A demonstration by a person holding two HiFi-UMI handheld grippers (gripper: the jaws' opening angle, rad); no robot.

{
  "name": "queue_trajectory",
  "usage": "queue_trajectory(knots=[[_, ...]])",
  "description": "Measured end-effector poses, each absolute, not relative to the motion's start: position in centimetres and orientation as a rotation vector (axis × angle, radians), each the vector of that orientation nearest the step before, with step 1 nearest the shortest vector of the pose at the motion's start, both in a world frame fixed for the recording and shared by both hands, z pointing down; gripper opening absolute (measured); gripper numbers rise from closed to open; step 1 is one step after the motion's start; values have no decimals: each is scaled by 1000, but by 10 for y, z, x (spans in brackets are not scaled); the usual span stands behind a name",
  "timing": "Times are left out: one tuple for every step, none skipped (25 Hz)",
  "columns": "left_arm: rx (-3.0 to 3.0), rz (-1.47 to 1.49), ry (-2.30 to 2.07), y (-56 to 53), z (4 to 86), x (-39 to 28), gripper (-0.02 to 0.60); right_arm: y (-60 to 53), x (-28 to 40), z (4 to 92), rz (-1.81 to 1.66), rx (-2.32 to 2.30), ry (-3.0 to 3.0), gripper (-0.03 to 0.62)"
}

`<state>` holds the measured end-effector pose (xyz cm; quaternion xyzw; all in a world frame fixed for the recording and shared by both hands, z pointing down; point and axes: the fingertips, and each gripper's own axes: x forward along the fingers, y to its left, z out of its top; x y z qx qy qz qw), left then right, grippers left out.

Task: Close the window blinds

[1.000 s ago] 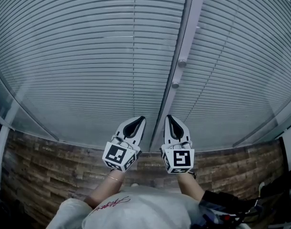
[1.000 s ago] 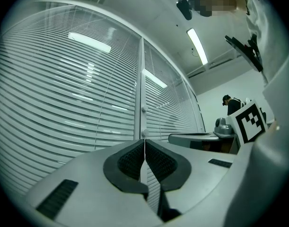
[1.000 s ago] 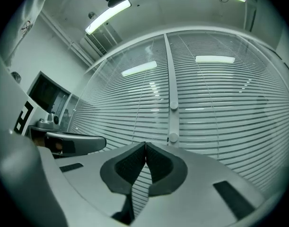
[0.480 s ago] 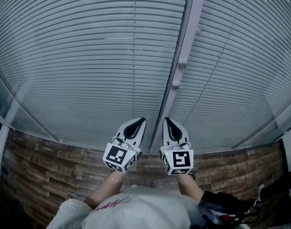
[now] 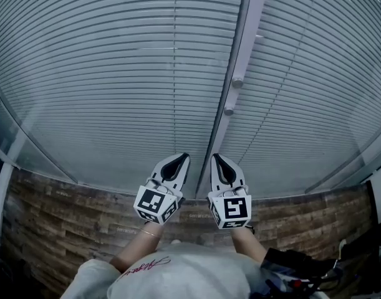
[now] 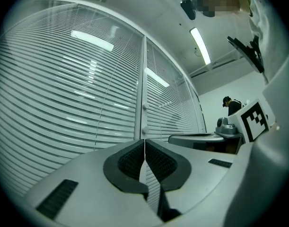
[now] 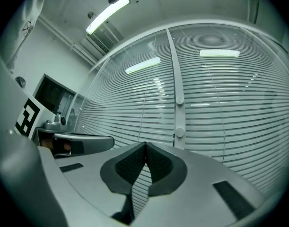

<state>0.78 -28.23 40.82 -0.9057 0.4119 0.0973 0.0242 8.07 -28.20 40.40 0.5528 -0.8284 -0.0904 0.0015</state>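
On the left, the left blind [image 5: 115, 73] hung fully lowered behind its glass, and its slats reached down to the lower edge of the window. Thin dark lines showed between the slats, so I judge that they were not yet turned shut, though this was hard to tell for certain. Below that edge the left claw [image 5: 185, 156] was held up towards the window. Its own view showed the two jaws pressed together with nothing between them. Just beside it, the right claw [image 5: 215, 156] pointed the same way, also closed tight and empty. Both claws were near the foot of the post [image 5: 243, 48] that divides the window, but they touched neither the post nor the glass. On this post sat the upper knob [image 5: 238, 81] and the lower knob [image 5: 229, 111], one above the other and well above the claw tips. I suppose that these knobs tilt the slats, but the pictures do not prove it. To the right of the post, the right blind [image 5: 315, 92] was also fully down, with the same fine lines between its slats. So the task seemed to be at its beginning: no knob or cord was gripped. What remained was to open a claw, take hold of the control, and turn the slats shut on both sides.
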Motion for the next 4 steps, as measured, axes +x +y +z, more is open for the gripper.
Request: queue_trajectory(knots=[[-2802,302,1274,-282,408,8,18,-281,80,404,-292,1732,-2597,18],[-2802,302,1274,-282,408,8,18,-281,79,404,-301,1730,-2594,18],[-2801,303,1274,-281,407,8,18,-280,79,403,-310,1727,-2591,18],[-2801,304,1274,-281,407,9,18,-279,79,403,-319,1724,-2588,18]])
